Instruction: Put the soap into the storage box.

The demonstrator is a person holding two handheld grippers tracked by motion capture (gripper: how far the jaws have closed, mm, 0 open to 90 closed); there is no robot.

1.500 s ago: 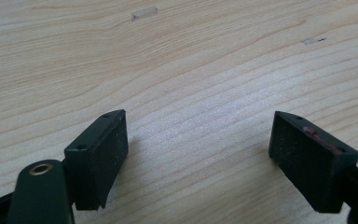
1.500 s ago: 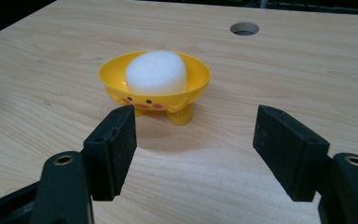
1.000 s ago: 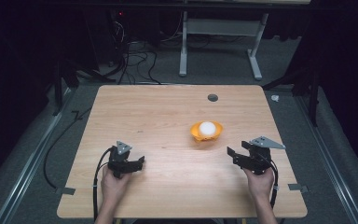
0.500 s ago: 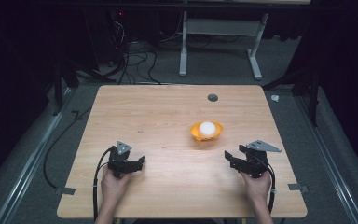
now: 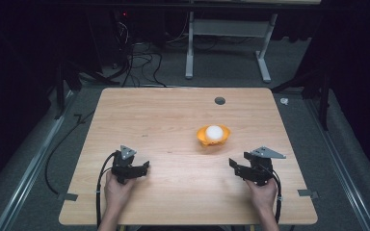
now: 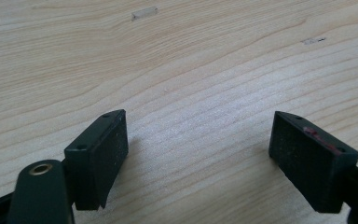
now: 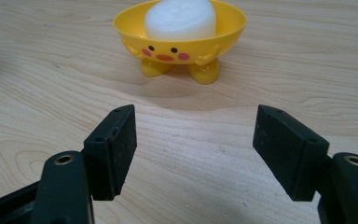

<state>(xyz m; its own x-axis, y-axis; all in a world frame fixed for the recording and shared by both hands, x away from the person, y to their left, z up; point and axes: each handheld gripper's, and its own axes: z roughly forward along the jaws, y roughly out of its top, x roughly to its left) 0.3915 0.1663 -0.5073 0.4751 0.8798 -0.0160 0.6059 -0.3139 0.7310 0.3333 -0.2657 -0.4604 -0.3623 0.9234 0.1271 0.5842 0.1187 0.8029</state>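
Observation:
A yellow chick-faced bowl [image 5: 214, 136] [image 7: 181, 38] stands on the wooden table [image 5: 164, 115], right of centre, with a white round object [image 5: 214, 132] [image 7: 181, 17] inside it. My right gripper [image 5: 236, 165] [image 7: 195, 149] is held near the table's front right, open, its jaws pointing toward the bowl with bare wood between them. Near the front left, my left gripper [image 5: 144, 168] [image 6: 198, 156] is open too, low over bare wood [image 6: 191, 93], nothing between its jaws.
A small dark round hole [image 5: 219, 100] sits near the table's far edge. Tape tabs [image 5: 308, 193] mark the front corners. Beyond the table are cables [image 5: 139, 57] and a white desk frame [image 5: 226, 48] on a dark floor.
My right gripper has drawn back toward the front edge and slightly left, away from the bowl. The left gripper has stayed put.

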